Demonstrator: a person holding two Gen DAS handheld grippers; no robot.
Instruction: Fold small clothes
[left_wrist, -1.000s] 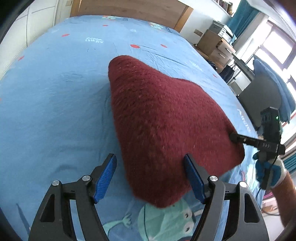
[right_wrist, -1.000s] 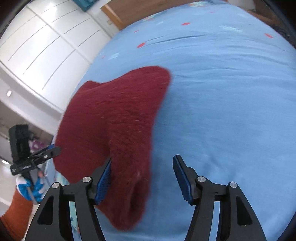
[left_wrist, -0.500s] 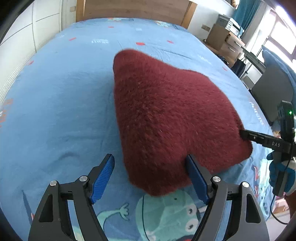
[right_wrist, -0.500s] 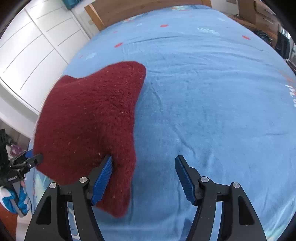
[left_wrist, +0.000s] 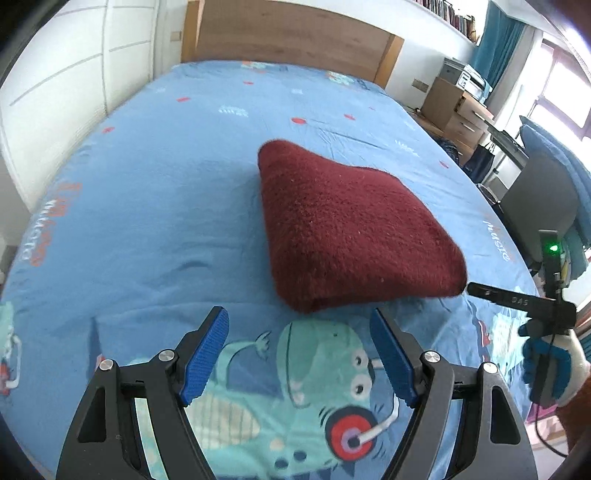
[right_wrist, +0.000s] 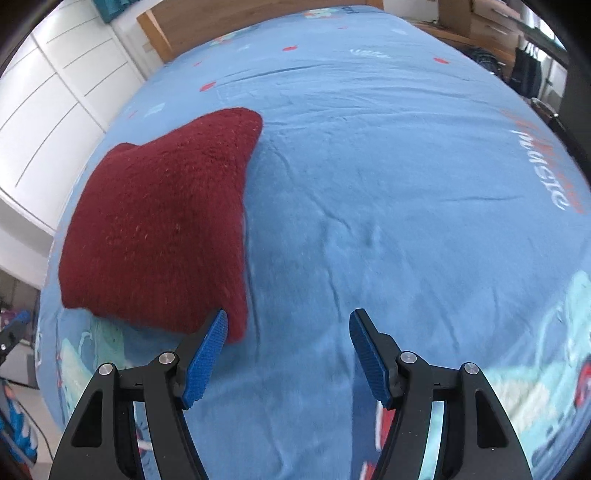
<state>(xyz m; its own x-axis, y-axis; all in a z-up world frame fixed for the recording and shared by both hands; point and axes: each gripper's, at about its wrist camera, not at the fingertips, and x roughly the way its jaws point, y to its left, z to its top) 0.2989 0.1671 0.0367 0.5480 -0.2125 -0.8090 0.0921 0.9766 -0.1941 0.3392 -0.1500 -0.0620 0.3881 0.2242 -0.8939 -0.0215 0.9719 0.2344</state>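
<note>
A dark red fuzzy garment (left_wrist: 347, 225) lies folded in a thick pad on the blue bed sheet (left_wrist: 147, 206). My left gripper (left_wrist: 299, 354) is open and empty, just short of the garment's near corner. In the right wrist view the garment (right_wrist: 162, 236) lies left of centre. My right gripper (right_wrist: 288, 350) is open and empty, its left fingertip (right_wrist: 218, 328) beside the garment's near right corner. The right gripper also shows at the right edge of the left wrist view (left_wrist: 517, 299), its tip next to the garment's right corner.
The sheet carries a cartoon monster print (left_wrist: 325, 387) under my left gripper. A wooden headboard (left_wrist: 288, 37) stands at the far end. White wardrobe doors (right_wrist: 48, 103) line the left side. Drawers and a chair (left_wrist: 543, 192) stand to the right of the bed.
Both grippers have pulled back from the garment, which had lain between their fingers. The garment has settled flat on the sheet.
</note>
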